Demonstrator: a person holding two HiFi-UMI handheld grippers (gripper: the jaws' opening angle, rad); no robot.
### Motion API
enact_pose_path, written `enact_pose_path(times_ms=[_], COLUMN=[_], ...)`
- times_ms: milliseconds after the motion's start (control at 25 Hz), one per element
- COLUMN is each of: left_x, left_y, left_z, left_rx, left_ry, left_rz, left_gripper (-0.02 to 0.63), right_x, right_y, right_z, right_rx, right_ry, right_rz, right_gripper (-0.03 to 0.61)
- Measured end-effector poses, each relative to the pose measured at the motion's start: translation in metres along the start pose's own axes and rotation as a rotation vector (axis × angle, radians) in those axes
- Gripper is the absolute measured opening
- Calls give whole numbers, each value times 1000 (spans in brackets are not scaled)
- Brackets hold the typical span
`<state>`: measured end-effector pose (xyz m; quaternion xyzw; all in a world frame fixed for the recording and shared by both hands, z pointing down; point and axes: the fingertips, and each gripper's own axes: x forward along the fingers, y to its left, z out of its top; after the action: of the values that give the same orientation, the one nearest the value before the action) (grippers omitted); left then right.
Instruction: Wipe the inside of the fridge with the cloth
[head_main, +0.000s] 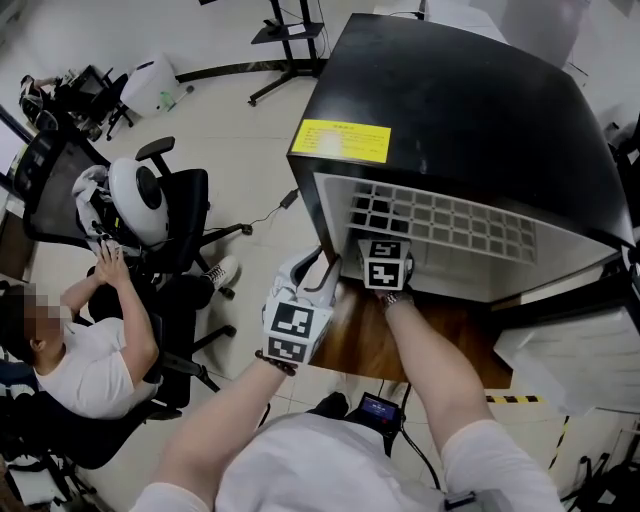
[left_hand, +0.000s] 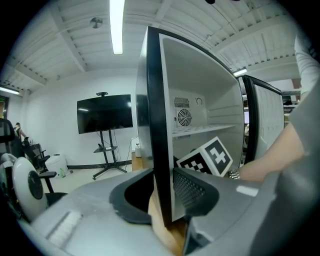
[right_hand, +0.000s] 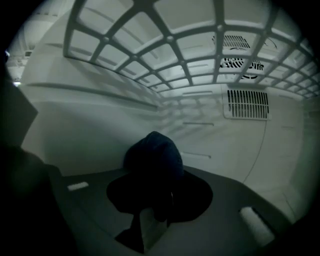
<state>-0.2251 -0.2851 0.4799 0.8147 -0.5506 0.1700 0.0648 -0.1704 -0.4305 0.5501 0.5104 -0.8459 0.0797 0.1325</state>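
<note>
left tongs clamp the fridge wall, right tongs hold cloth inside.

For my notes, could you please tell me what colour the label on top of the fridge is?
Yellow; the label shows best in the head view.

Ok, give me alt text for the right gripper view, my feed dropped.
The right tongs clamp a bunched dark cloth inside the dim white fridge. A white grid shelf arches overhead, and a slotted vent sits on the back wall at upper right.
</note>
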Motion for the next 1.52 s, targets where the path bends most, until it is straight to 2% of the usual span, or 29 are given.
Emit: enact_pose_path(times_ms=[680, 1520], left_x=[0, -1], left_y=[1, 2], left_z=[1, 1], left_rx=[14, 0], left_ry=[-9, -14], left_rz=[-3, 16], left_gripper=[112, 112], right_x=[24, -8], right_y=[-29, -101], right_z=[-4, -12], right_rx=[32, 37], right_ry=[-1, 13], right_rz=[-98, -237], right_gripper=[97, 97])
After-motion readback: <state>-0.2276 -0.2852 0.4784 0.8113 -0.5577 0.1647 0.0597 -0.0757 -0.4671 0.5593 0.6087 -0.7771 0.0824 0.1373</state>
